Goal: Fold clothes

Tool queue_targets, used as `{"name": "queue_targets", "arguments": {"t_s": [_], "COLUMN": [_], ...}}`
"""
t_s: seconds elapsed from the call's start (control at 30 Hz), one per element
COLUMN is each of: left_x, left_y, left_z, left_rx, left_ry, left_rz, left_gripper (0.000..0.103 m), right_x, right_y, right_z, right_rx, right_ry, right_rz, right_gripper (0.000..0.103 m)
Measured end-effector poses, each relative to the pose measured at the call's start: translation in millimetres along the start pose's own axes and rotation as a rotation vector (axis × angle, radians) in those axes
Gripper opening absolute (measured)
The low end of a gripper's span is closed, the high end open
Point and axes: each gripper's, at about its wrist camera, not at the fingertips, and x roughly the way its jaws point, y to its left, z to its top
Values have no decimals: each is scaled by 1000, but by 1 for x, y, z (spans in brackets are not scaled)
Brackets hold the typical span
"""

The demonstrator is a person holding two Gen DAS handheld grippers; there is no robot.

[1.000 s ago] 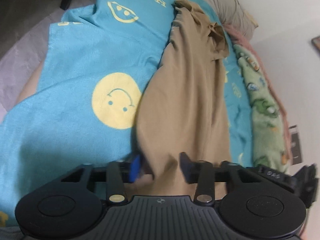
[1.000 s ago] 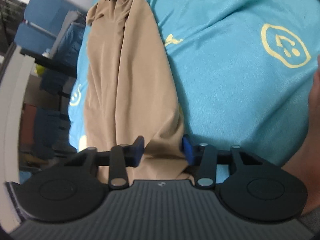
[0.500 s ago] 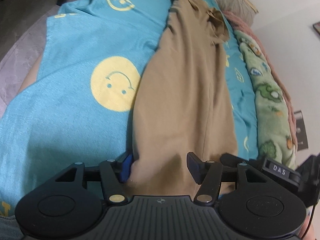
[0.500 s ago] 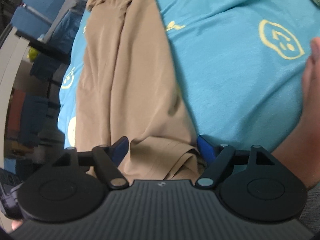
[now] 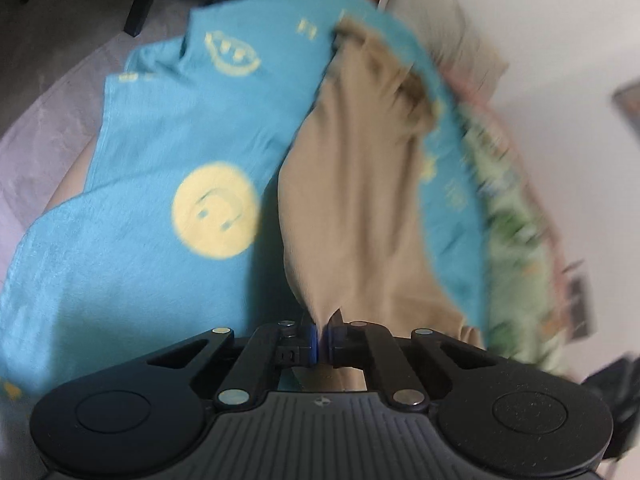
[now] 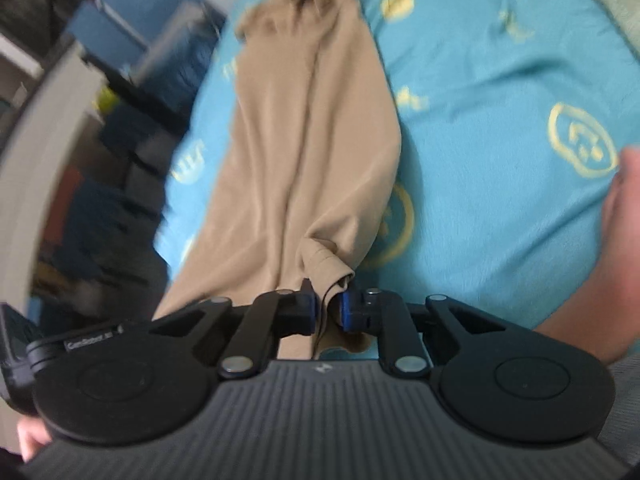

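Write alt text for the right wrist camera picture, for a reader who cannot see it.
A black hand-held right gripper pinches the near hem of a long tan garment, which stretches away across a turquoise blanket printed with yellow smiley faces. The picture is motion-blurred, with dark furniture at left and part of a person's skin at right.

Home bedroom. Bed covered by turquoise blanket point(image 5: 152, 272) printed with yellow smiley faces point(image 5: 215, 211). Grey pillow point(image 5: 452, 46) at head end against white wall point(image 5: 560, 40). Green patterned fleece blanket point(image 5: 516, 240) along wall side. Blue storage furniture point(image 6: 132, 36) beside bed; grey floor point(image 5: 48, 92) at bedside.
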Motion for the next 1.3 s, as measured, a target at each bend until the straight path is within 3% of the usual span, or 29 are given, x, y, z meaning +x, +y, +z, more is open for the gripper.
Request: {"name": "queue_targets", "arguments": {"t_s": [0.17,0.37,0.57,0.73,0.97,1.17,1.3], "left_x": [-46,-82,-108,-111,-72,-2,53], "left_y": [-33,-42,-26,-37,-66,-93,-89], "left_z": [8,-27,-73,-68,1,73,100], "left_rx": [-38,-78,-139,-133,-59,110,186], "left_ry": [-112,-141,-137,-151,-195,-274,-314], "left_rz": [-112,-163,-177,-155,-95,29,98], "left_gripper": [4,4,4,4,4,4,5], "right_x": [-53,-105,-140,-143,-97,-21,36], "right_y": [-3,-5,-10,-5,3,0,-7], "right_z": [6,-9,-47,-44,27,98,126], "right_rx": [49,53,57,75,88,56,12], "right_ry": [-110,-175,-185,-194,-213,-209,-203], "right_rz": [77,126,136,140,111,71,34], "right_gripper": [13,13,13,13,13,14,14]}}
